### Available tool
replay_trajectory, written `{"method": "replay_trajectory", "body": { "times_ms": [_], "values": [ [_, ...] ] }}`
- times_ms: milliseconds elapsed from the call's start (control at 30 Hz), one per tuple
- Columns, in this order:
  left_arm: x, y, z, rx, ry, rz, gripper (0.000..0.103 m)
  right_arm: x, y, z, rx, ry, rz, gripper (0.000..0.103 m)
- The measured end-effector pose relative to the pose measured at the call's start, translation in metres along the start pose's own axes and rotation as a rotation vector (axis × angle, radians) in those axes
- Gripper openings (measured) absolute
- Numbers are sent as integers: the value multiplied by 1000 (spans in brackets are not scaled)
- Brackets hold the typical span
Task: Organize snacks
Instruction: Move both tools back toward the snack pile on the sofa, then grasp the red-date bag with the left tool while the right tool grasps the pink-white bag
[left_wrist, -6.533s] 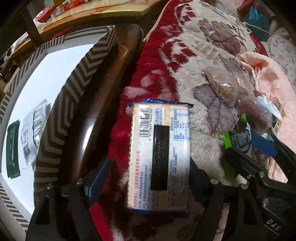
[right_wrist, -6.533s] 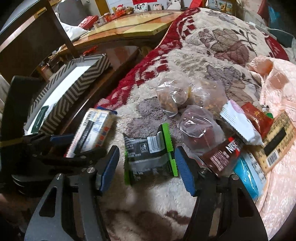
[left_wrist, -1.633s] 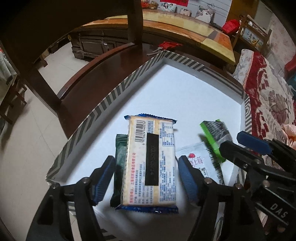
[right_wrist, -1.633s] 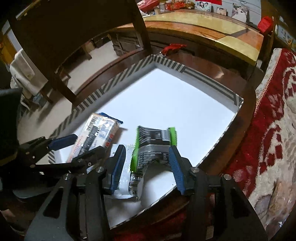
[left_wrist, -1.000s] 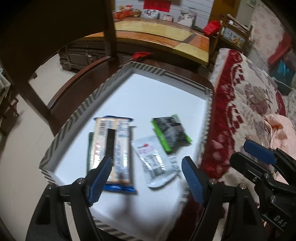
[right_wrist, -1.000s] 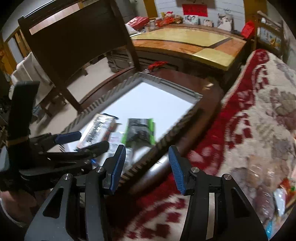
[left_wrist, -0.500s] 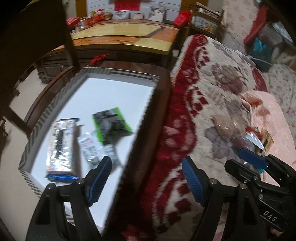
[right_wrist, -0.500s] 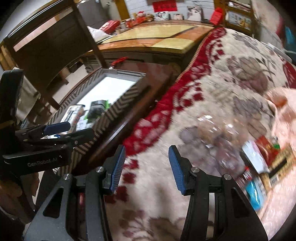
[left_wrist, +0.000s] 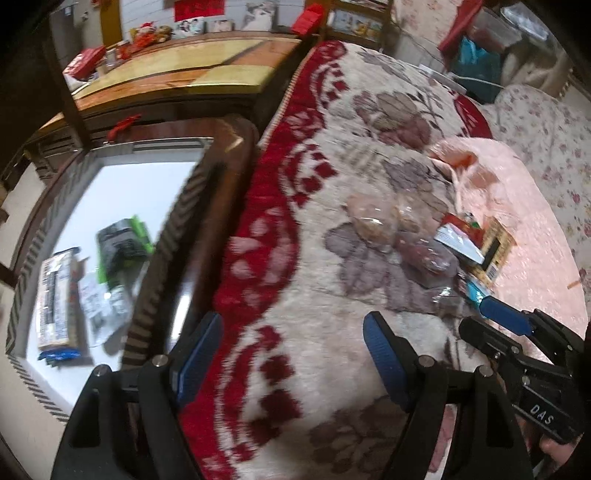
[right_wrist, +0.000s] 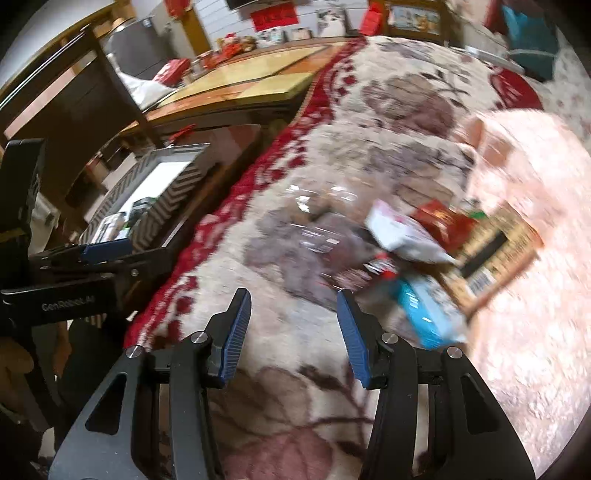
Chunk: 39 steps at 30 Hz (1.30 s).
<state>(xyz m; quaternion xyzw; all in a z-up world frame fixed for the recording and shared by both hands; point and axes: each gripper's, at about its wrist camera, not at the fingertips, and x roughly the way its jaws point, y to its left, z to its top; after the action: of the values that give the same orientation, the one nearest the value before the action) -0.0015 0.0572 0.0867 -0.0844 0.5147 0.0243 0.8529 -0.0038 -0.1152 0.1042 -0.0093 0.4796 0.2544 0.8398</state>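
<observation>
My left gripper (left_wrist: 291, 332) hangs open and empty over the red and cream flowered blanket (left_wrist: 306, 206). To its left the chevron-rimmed tray (left_wrist: 162, 243) holds a cracker pack (left_wrist: 55, 295), a green-and-black packet (left_wrist: 122, 247) and a white packet (left_wrist: 99, 306). My right gripper (right_wrist: 293, 317) is also open and empty, just short of the snack pile on the blanket: clear bags (right_wrist: 321, 232), a white packet (right_wrist: 402, 232), a red packet (right_wrist: 443, 218), a blue packet (right_wrist: 428, 314) and a tan box (right_wrist: 495, 258). The pile (left_wrist: 424, 240) lies ahead and right of the left gripper.
A dark wooden seat edge (left_wrist: 221, 192) runs between tray and blanket. A pink quilt (right_wrist: 535, 221) lies right of the pile. A long wooden table (left_wrist: 184, 74) with clutter stands behind. The left gripper (right_wrist: 122, 256) shows at the left of the right wrist view.
Both grippers have swung right, off the tray and over the blanket. The tray has slid to the left of both views and the snack pile has come closer. Neither gripper's opening changed.
</observation>
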Motion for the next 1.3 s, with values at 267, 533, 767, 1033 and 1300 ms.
{"method": "replay_trajectory", "body": {
  "times_ms": [267,533,767,1033,1300],
  "values": [
    [17,-25,7,25,43,-40,81,-7,-38,-10,76,-7,-20,48],
    [29,-53,22,53,57,-79,81,-5,-54,-13,106,-5,-14,48],
    [43,-80,39,58,73,-123,83,-4,-60,-16,111,-3,-2,48],
    [64,-97,50,71,108,-124,83,-8,-67,-16,108,-6,2,48],
    [83,-101,57,68,137,-113,83,-8,-76,-14,132,-15,7,48]
  ]
}}
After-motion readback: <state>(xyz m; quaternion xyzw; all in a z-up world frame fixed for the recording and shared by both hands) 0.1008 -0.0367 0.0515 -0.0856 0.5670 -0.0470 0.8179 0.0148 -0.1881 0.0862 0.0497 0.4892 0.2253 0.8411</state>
